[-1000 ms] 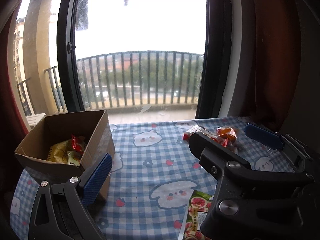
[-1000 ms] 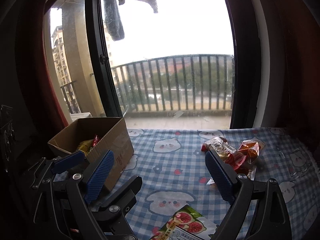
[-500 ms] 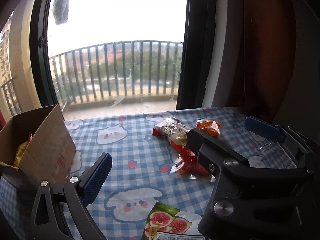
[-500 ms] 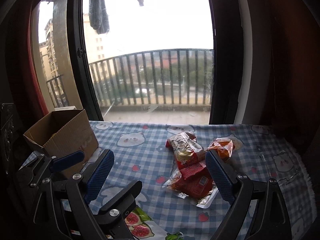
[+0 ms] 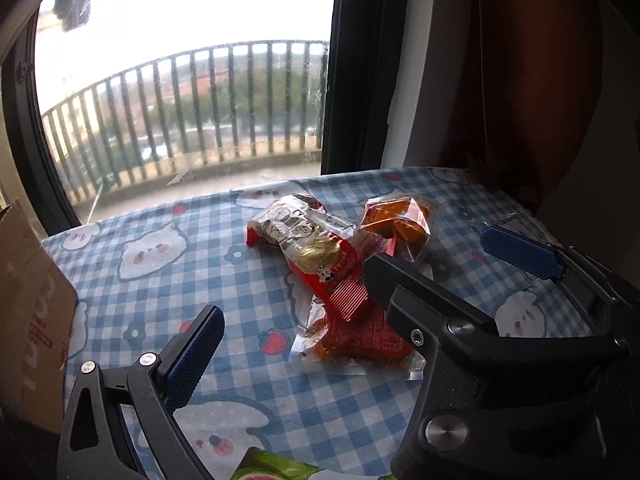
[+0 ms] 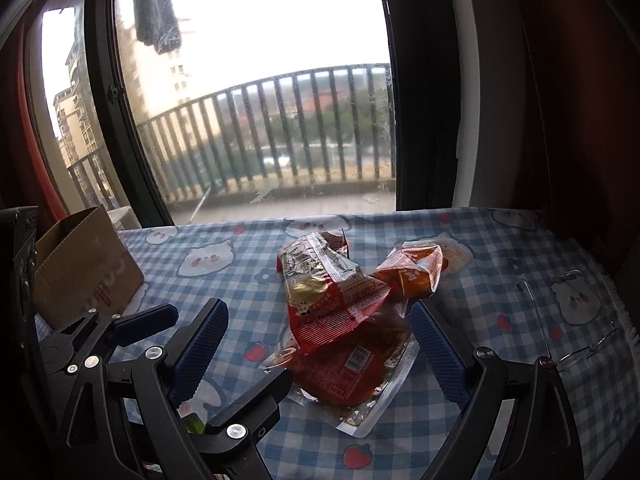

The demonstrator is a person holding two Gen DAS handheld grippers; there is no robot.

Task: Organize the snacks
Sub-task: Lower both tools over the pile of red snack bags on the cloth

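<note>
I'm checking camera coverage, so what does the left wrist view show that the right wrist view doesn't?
Only the left wrist view shows the green fig packet at its bottom edge clearly. Only the right wrist view shows the cardboard box with its open top edge, and hanging laundry outside. Both show the red snack pile on the checkered tablecloth, with both grippers open.

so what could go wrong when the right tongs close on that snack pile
1. The red packet overlaps the clear-edged pouch beneath, so the open right tongs may pinch both or drag one off.
2. The orange packet touches the pile and could get knocked aside.
3. The left tongs sit close beside, so the two may collide.
</note>
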